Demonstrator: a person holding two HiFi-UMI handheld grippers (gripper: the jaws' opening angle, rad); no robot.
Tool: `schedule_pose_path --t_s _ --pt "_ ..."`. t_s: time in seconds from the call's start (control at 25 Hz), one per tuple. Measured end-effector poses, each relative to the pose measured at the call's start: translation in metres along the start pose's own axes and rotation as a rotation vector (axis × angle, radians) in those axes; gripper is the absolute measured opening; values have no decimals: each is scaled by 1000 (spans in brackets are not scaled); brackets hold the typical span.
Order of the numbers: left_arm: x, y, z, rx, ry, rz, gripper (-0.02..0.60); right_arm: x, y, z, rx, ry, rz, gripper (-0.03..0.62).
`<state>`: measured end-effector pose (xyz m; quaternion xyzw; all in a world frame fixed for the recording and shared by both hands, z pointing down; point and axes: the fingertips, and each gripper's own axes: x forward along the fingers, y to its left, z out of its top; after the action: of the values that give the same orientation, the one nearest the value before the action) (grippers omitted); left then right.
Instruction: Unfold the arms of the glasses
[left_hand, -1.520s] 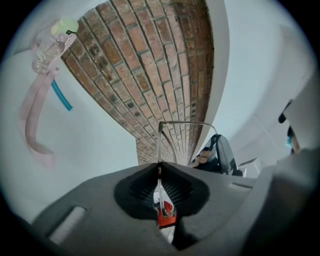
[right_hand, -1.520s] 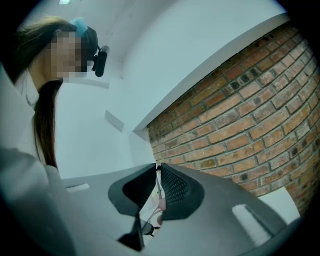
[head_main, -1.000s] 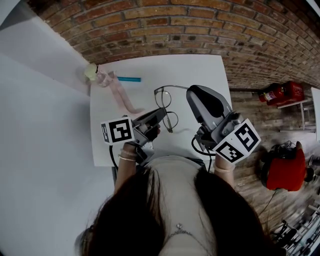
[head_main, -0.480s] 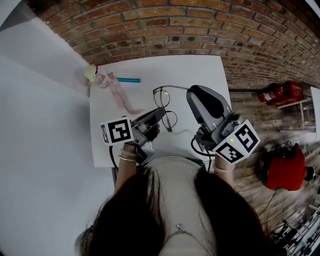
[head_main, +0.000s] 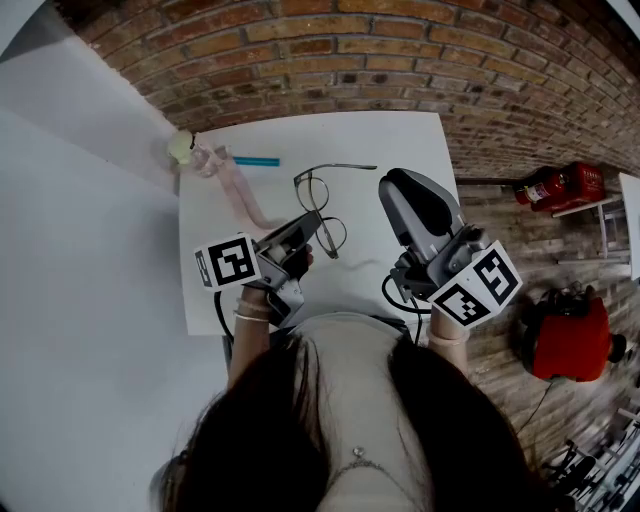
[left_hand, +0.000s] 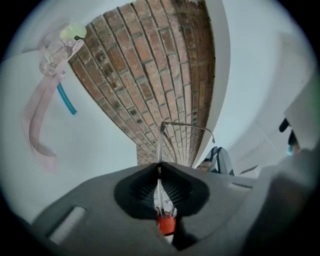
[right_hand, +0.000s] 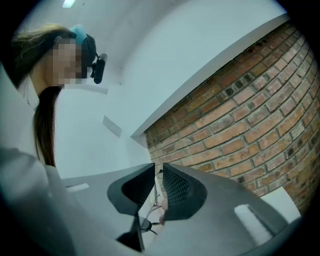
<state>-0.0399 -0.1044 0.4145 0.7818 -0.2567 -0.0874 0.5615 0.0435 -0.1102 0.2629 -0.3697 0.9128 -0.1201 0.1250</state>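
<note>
Thin wire-framed glasses (head_main: 312, 192) hover over the white table (head_main: 400, 140), pinched at the near lens rim by my left gripper (head_main: 312, 230), which is shut on them. One arm sticks out straight to the right, and its tip ends free just short of my right gripper (head_main: 394, 182). The left gripper view shows the frame wire (left_hand: 160, 145) clamped in the left gripper (left_hand: 159, 170), with the arm bending right above it. The right gripper (right_hand: 158, 172) points up at the brick wall, its jaws a narrow slit apart and holding nothing.
At the table's far left corner lie a clear little bottle with a green cap (head_main: 184, 146), a pink strap (head_main: 243, 198) and a teal pen (head_main: 257, 160). The brick wall (head_main: 400, 60) borders the table's far edge. Red equipment (head_main: 563, 338) stands on the floor to the right.
The left gripper has carried the glasses a little left and away. The arm that ended at the right gripper now stands out straight, clear of it. The right gripper has barely moved.
</note>
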Motion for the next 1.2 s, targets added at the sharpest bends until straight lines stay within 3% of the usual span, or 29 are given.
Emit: schedule_pose_path --t_s 0.64,1.2 --pt "-3 -7 10 8 -57 -2 21 9 10 -28 4 83 19 44" --pt "-2 -12 18 92 -116 49 21 23 22 -57 6 159 60 15"
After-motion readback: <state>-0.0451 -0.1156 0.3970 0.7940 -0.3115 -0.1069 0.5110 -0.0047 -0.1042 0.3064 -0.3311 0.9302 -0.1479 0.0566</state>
